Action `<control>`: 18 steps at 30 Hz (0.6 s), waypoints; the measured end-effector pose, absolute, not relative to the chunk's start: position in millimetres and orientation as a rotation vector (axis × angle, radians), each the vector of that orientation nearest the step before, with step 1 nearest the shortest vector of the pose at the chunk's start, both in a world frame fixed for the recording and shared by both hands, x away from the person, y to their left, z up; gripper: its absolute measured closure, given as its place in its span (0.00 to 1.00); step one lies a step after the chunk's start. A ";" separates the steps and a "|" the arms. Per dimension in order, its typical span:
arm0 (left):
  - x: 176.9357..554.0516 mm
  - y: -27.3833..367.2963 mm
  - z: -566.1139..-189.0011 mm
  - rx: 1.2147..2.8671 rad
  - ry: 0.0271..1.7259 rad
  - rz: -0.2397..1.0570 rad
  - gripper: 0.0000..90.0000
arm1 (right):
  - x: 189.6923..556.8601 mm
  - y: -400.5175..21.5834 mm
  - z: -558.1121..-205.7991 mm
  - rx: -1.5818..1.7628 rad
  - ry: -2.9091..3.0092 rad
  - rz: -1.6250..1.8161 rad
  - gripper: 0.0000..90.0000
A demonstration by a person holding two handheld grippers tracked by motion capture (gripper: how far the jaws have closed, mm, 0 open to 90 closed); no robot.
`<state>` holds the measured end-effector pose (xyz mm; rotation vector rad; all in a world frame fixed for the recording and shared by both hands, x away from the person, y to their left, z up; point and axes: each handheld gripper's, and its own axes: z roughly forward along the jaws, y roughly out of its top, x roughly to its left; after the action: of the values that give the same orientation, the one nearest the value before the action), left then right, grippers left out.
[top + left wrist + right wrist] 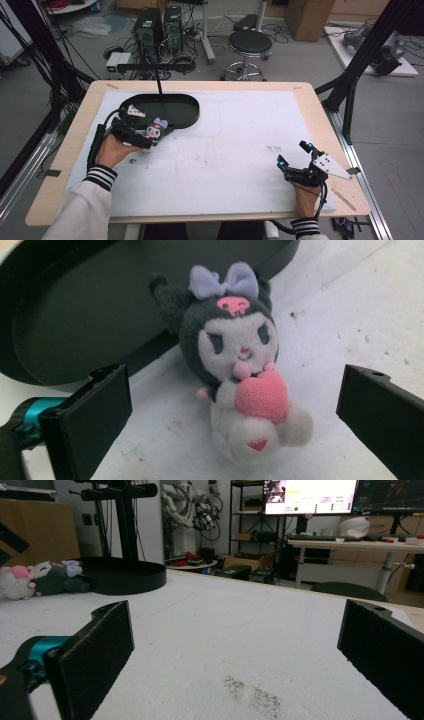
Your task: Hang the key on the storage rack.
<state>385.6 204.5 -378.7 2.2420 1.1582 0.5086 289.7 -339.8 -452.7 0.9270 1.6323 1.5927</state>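
Note:
A small plush doll (235,375) with a dark hood, a lilac bow and a pink heart lies on the white mat (225,150), just in front of a black oval tray (192,117). My left gripper (234,377) is open, one jaw on each side of the doll, with neither touching it. From above, the left gripper (145,136) sits at the doll (156,131) by the tray's near rim. My right gripper (293,153) rests open on the mat at the right, nothing between its jaws. The right gripper view shows the doll (40,577) and tray (125,577) far off.
A black post (159,82) with a cross arm rises at the tray's far side. A dark smudge (250,692) marks the mat in front of the right gripper. Behind the table stand a stool (250,42), computer cases and cables on the floor.

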 end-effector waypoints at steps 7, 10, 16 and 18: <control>391.9 197.1 -385.9 2.278 1.213 0.463 0.02 | 289.6 -340.1 -452.6 0.929 1.635 1.593 0.01; 394.4 194.9 -391.1 2.314 1.231 0.445 0.02 | 289.6 -340.2 -452.7 0.933 1.632 1.594 0.01; 398.2 192.1 -398.6 2.372 1.247 0.420 0.03 | 290.5 -340.9 -452.7 0.920 1.627 1.589 0.01; 398.7 191.3 -399.8 2.380 1.258 0.411 0.03 | 290.4 -340.9 -452.7 0.923 1.627 1.592 0.01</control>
<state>398.7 191.3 -399.8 2.3805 1.2577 0.4112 290.4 -340.9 -452.7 0.9226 1.6272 1.5925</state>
